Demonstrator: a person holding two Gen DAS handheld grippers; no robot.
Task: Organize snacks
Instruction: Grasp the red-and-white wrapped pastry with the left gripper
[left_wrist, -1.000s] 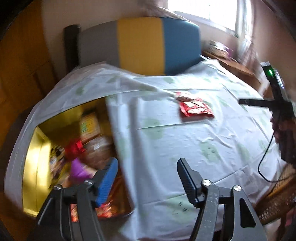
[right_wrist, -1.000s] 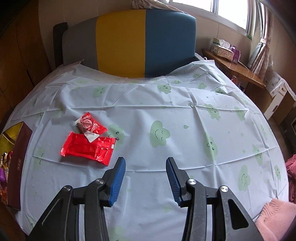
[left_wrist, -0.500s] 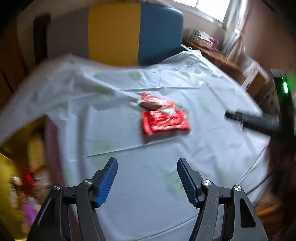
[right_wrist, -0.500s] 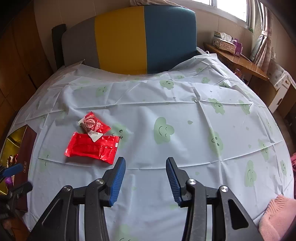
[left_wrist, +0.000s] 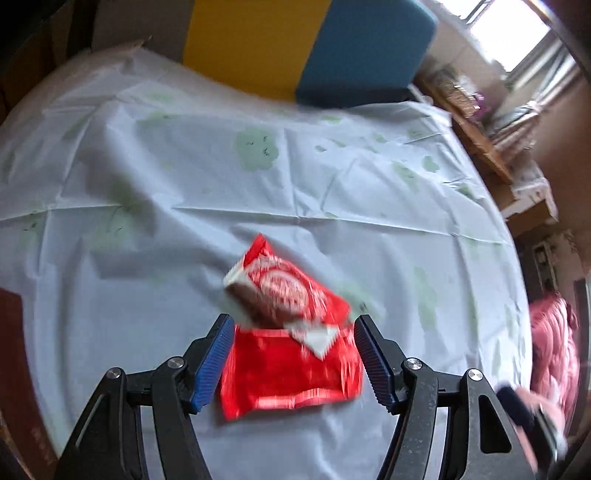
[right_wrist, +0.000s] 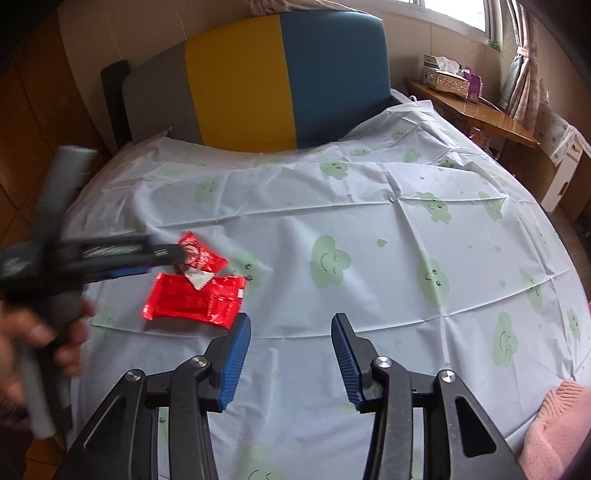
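Two red snack packets lie together on the table. A flat red packet (left_wrist: 291, 373) (right_wrist: 195, 300) lies nearest me. A smaller red-and-white wrapped snack (left_wrist: 286, 290) (right_wrist: 197, 253) rests on its far edge. My left gripper (left_wrist: 295, 354) is open, its fingers on either side of the flat packet just above it. In the right wrist view the left gripper (right_wrist: 162, 254) reaches in from the left over the snacks. My right gripper (right_wrist: 291, 354) is open and empty over bare cloth to the right of the packets.
The table wears a pale cloth with green clouds (right_wrist: 328, 262). A grey, yellow and blue chair back (right_wrist: 258, 85) stands behind it. A wooden side table with a tissue box (right_wrist: 443, 72) is far right. A pink garment (right_wrist: 554, 424) lies at the near right edge.
My left gripper has swung from the snack box at the table's left edge toward the two red packets and now straddles them. The right gripper has barely moved.
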